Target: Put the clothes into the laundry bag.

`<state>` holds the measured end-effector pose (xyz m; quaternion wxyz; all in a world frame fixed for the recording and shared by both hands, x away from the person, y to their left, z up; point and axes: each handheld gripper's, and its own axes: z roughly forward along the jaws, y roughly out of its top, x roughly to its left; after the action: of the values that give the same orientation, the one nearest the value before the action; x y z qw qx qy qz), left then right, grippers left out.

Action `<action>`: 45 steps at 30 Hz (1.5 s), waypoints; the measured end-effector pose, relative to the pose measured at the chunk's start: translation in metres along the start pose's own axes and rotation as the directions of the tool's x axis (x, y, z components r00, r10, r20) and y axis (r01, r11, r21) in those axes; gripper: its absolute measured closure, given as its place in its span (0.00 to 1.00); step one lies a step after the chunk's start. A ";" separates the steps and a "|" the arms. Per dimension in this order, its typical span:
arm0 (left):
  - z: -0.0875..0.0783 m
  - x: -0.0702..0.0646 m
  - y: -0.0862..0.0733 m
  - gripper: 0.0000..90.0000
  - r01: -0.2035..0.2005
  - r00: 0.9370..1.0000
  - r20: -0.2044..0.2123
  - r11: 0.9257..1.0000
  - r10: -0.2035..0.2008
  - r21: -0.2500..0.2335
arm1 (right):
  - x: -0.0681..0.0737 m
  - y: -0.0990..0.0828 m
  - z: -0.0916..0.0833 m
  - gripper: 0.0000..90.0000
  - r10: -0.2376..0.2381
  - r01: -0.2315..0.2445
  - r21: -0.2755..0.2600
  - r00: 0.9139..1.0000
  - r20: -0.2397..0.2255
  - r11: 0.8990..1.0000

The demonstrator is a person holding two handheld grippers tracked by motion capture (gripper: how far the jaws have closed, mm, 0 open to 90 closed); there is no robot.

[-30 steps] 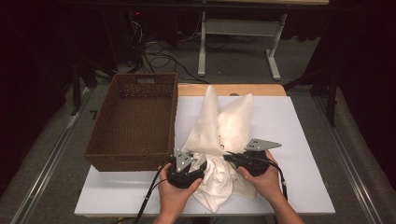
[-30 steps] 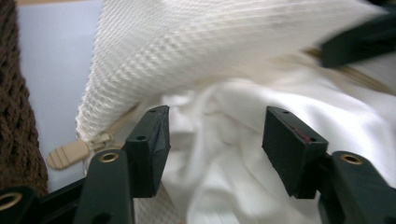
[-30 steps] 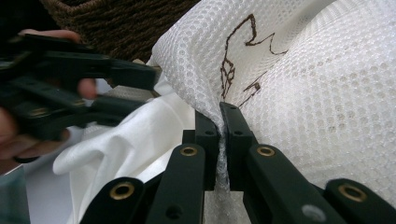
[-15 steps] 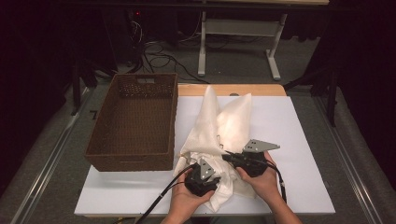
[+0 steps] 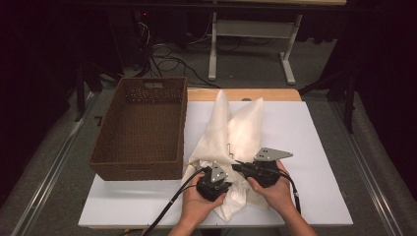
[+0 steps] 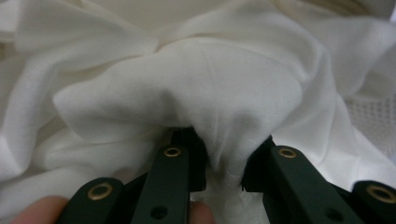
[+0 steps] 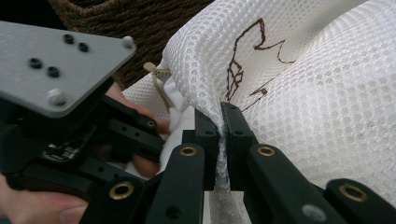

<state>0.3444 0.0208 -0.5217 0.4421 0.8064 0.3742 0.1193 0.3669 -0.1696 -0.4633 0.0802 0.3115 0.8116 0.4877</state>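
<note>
A white mesh bag with a brown stitched drawing lies on the white table, its near end bunched between the person's hands. Soft white cloth spills from that near end. My left gripper has just been closing, and a fold of this cloth is now pinched between its pads; from above it sits at the bag's near left. My right gripper is shut on the mesh bag's edge and points left. The left gripper's grey plate is close beside it.
A brown wicker basket stands on the table's left half, right against the bag. The white table top is bare to the right of the bag. Dark floor, cables and a table frame lie beyond.
My left gripper has moved right, from the bag's left edge onto the bunched cloth, and its jaws have closed on a fold. The right gripper has kept still, holding the mesh.
</note>
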 end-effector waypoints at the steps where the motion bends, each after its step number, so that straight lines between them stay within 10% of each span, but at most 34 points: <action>1: 0.001 0.001 0.002 0.85 0.019 1.000 -0.005 1.000 -0.019 -0.016 | 0.001 0.000 0.001 0.98 0.005 -0.005 -0.003 1.000 -0.009 1.000; 7: 0.009 -0.002 0.019 0.85 0.092 0.988 -0.117 0.993 -0.099 -0.067 | 0.002 -0.002 0.004 0.98 0.050 -0.050 0.010 0.998 -0.022 0.999; 9: 0.012 0.000 0.021 0.86 0.122 0.973 -0.184 0.988 -0.138 -0.094 | 0.000 -0.002 0.003 0.98 0.071 -0.070 0.008 0.997 -0.022 0.997; 12: 0.019 -0.001 0.020 0.86 0.103 0.929 -0.341 0.986 -0.142 -0.128 | -0.004 -0.004 0.002 0.98 0.094 -0.093 0.011 0.995 -0.024 0.996; 13: 0.021 -0.001 0.020 0.86 0.099 0.927 -0.349 0.987 -0.139 -0.130 | -0.005 -0.004 0.002 0.98 0.093 -0.093 0.013 0.995 -0.022 0.996; 17: 0.017 0.001 0.017 0.82 0.089 0.951 -0.283 0.989 -0.120 -0.120 | -0.008 -0.005 0.001 0.98 0.104 -0.104 0.009 0.995 -0.003 0.995; 21: -0.004 0.008 0.010 0.49 0.093 0.982 -0.152 0.986 -0.114 -0.139 | -0.009 -0.004 0.000 0.98 0.094 -0.094 -0.003 0.996 0.010 0.996; 24: -0.023 0.013 0.005 0.35 0.116 0.991 -0.050 0.984 -0.124 -0.133 | -0.010 -0.003 -0.001 0.98 0.086 -0.086 -0.009 0.996 0.018 0.996; 35: -0.031 -0.009 -0.022 0.25 -0.007 1.000 0.024 0.996 0.005 0.088 | -0.007 0.001 0.000 0.98 0.042 -0.042 -0.004 0.999 0.032 0.999; 45: -0.005 -0.011 -0.001 0.79 -0.076 0.991 -0.100 0.991 0.087 0.111 | -0.003 0.001 0.001 0.98 0.030 -0.030 0.004 0.999 0.031 1.000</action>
<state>0.3337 0.0167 -0.5176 0.3728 0.8362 0.3694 0.1591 0.3701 -0.1706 -0.4639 0.0849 0.3313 0.8066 0.4820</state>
